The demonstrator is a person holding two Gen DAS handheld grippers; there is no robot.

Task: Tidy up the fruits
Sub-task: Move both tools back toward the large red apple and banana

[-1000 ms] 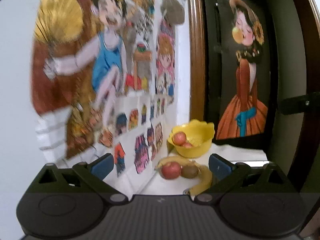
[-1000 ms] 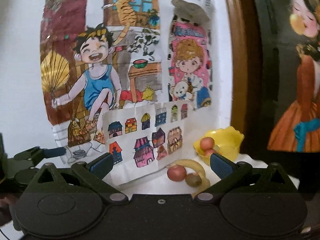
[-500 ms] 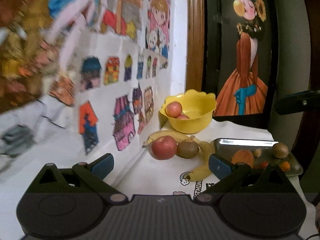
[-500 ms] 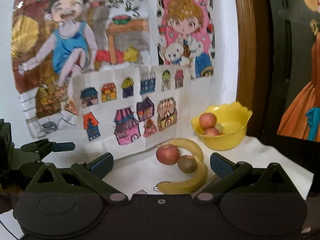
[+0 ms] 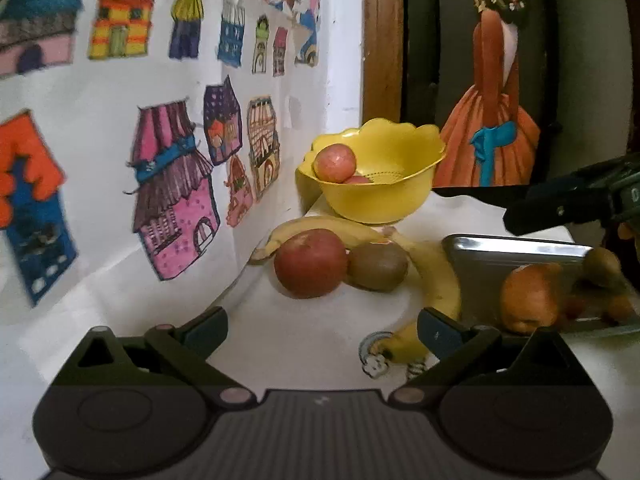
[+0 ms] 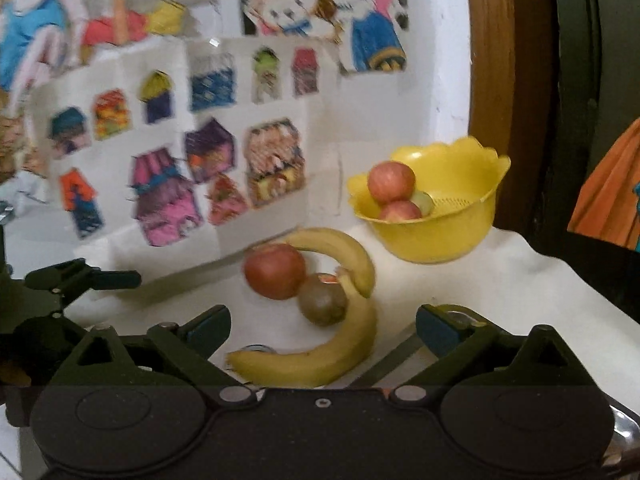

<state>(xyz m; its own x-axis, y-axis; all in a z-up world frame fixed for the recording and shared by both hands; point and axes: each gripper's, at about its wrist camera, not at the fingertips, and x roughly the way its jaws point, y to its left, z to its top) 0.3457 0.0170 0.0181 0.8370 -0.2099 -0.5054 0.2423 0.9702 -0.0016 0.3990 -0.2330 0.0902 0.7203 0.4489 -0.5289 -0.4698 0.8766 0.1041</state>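
Left tongs, right tongs both spread, empty; metal tray contents visible left view only.

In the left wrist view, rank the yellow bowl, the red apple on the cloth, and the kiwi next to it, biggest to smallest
1. yellow bowl
2. red apple
3. kiwi

The bowl sits farther back yet looks largest.

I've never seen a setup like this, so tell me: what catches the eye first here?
Probably the scalloped yellow plastic bowl with red apples in it, at the back near the wall. In front of it on the white cloth, a loose red apple and brown kiwi nestle against curved yellow bananas. Bright hand-coloured house drawings cover the wall to the left.
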